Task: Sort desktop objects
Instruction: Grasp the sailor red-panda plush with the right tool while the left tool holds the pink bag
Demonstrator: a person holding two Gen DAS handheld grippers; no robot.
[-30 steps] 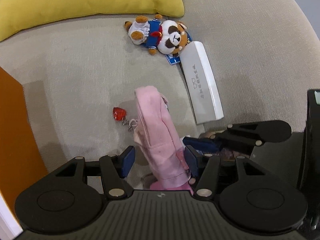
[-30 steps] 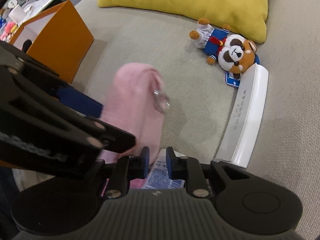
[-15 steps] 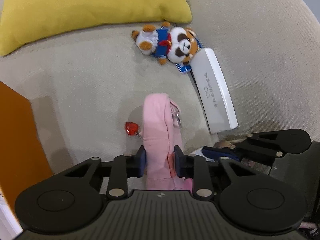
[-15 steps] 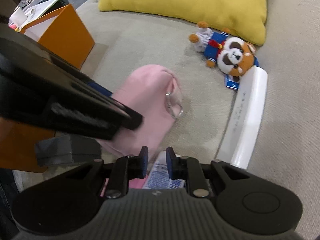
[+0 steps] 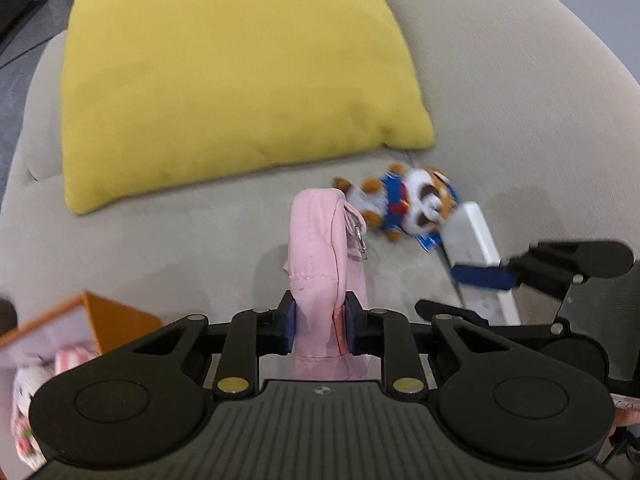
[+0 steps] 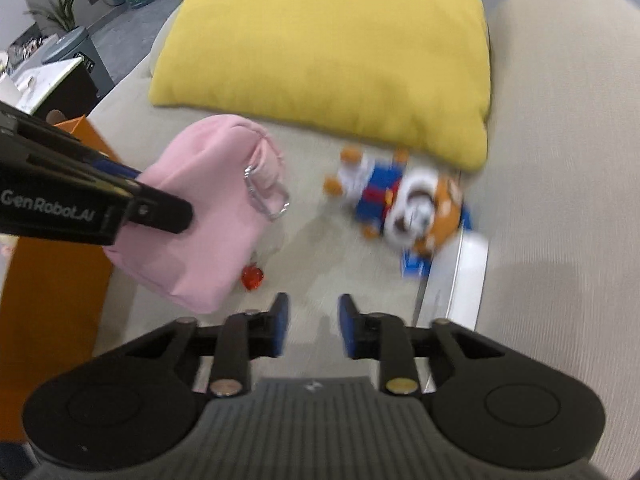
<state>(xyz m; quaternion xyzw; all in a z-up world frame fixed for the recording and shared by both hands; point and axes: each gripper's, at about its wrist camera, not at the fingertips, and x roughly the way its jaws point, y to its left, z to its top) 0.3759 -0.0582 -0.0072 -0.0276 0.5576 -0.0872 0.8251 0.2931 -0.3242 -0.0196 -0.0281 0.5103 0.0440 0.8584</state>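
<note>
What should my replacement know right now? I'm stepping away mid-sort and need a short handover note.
Left gripper: shut on the pink pouch, which is lifted off the sofa; its red heart charm dangles below.
Right gripper: open, nothing between its fingers; its jaws have just been opening.
On the sofa: the plush panda and the white case beside it, both in front of the yellow cushion.
Orange box stands at the left, with some things already in it.
Done: pouch picked up.
Left: probably drop the pouch in the box, then sort the plush and the case.
</note>
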